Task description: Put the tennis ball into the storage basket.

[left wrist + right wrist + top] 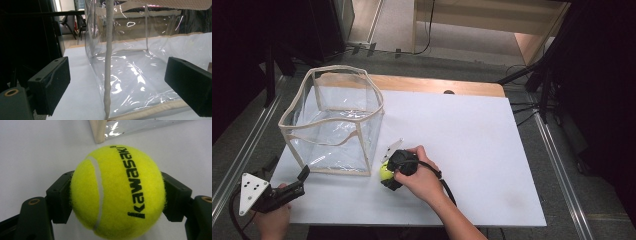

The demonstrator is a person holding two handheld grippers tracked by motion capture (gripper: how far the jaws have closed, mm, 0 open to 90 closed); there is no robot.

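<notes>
While the right tool [117, 195] is pinching the tennis ball [117, 192] and the left tool [117, 85] is idling spread, the ball is risking snagging the clear bag [332, 120] rim.

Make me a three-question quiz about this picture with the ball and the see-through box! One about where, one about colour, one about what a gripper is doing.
1. Where is the tennis ball?
A. inside the clear box
B. on the white table beside the clear box
C. on the floor

2. What colour is the ball?
A. red
B. blue
C. yellow

3. How is the left gripper?
A. open
B. shut on the ball
C. shut on the box

Answers: 1 B, the high view shows it outside the clear box, near its front corner. 2 C, bright yellow with black lettering. 3 A, its jaws stand wide apart; the right gripper holds the ball.
</notes>
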